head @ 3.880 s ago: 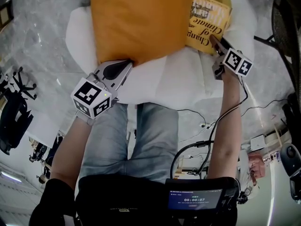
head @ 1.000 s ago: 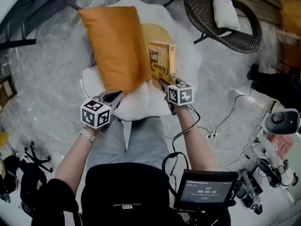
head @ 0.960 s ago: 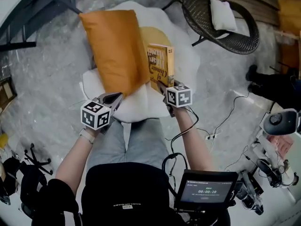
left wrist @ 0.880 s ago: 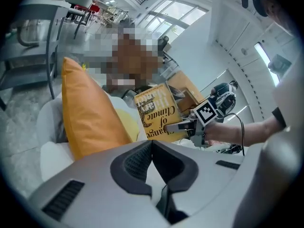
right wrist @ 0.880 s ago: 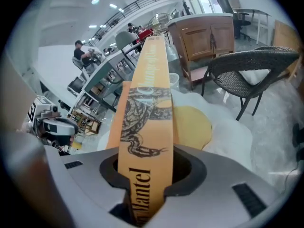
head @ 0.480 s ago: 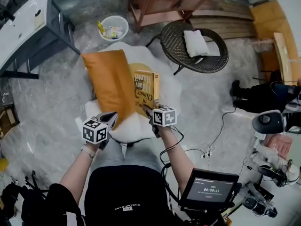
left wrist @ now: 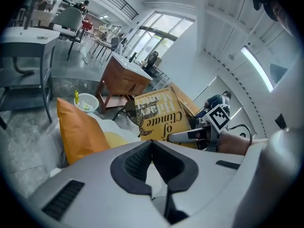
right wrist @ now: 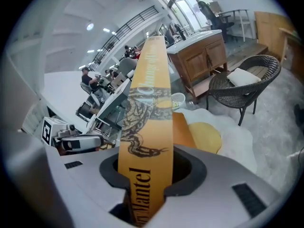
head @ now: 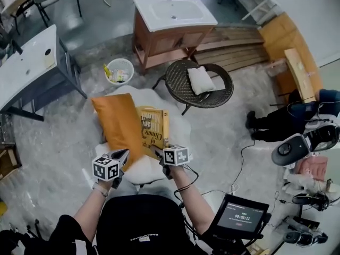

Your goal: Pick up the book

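You have the book [head: 153,134] clamped in your right gripper [head: 159,154], the jaws pressed on either side of its near end with the spine facing that gripper's camera; its long axis runs up and away from the jaws toward the far side of the scene, so the weight hangs out beyond the grip. The book is in the air above the white fluffy seat [head: 139,170], just right of the orange cushion [head: 114,129] and, as far as the head view shows, clear of both. Your left gripper [head: 122,155] sits just to the left of the right one, near the cushion's near corner; its jaws are together with nothing between them, so it is the free hand and close enough to steady the book's far end if it sags. Compared with a few seconds ago, the book no longer lies partly tucked under the cushion on the seat; it has come up in your right gripper, both grippers have risen, and the head view now takes in the wicker chair [head: 212,86] and the washbasin cabinet [head: 172,23] beyond.
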Available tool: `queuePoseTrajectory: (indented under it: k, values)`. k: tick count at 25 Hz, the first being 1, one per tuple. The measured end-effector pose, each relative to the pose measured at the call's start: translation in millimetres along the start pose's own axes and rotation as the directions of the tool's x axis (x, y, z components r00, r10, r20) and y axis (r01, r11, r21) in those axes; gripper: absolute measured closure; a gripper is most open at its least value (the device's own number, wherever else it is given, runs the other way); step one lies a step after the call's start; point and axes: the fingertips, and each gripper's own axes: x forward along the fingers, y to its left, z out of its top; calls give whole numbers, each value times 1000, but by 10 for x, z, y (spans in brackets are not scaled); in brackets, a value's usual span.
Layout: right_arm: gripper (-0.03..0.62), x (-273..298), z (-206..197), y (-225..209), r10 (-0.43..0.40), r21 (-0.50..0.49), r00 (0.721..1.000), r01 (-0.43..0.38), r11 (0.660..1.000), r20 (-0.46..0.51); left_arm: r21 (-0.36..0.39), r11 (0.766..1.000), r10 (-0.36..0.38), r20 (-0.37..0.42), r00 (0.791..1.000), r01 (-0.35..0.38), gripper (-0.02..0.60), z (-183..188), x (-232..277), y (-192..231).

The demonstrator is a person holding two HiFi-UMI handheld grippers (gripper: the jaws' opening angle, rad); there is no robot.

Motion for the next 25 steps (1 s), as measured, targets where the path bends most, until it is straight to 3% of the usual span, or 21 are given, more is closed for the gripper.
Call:
queuePoseTrajectory:
  k: [9, 25]
  values:
    - [433, -735, 495, 452, 78, 44, 988, -85, 995, 130, 76, 997, -18, 87, 996, 12, 568, 788, -233, -547]
    - [433, -1505, 939, 1030, 207, -60, 942, -198, 978, 265, 238, 970, -102, 206, 973, 51, 568, 1487, -403, -1354]
